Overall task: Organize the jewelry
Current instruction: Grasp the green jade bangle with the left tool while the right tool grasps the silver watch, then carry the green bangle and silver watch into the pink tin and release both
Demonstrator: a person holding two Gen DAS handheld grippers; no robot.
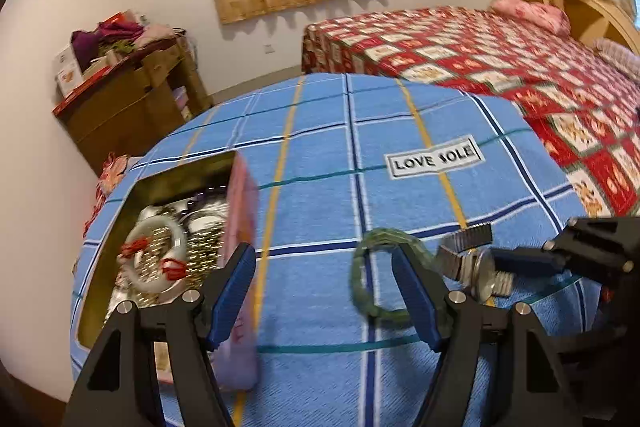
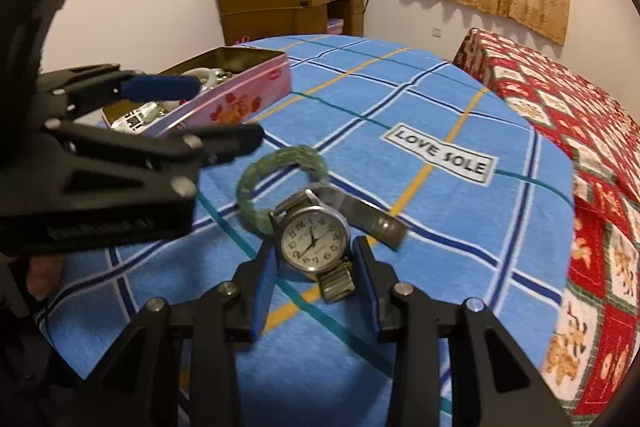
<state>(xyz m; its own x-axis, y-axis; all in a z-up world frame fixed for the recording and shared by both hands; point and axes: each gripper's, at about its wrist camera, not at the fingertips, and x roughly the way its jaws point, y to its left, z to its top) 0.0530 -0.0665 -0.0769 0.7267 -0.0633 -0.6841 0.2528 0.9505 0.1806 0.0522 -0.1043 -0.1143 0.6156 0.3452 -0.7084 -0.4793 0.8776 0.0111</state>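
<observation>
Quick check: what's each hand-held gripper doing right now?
Left hand-held gripper: open, empty, near the green bangle.
Right hand-held gripper: closed on the watch.

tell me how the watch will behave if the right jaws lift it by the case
The watch probably lifts stiffly at its round case, but its band looks like linked metal, so both ends will likely droop. The smooth metal rim may slip between the right gripper's jaws.

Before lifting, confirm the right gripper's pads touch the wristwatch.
Touching. Right wrist view: both blue pads of the right gripper press the wristwatch case's sides.
</observation>
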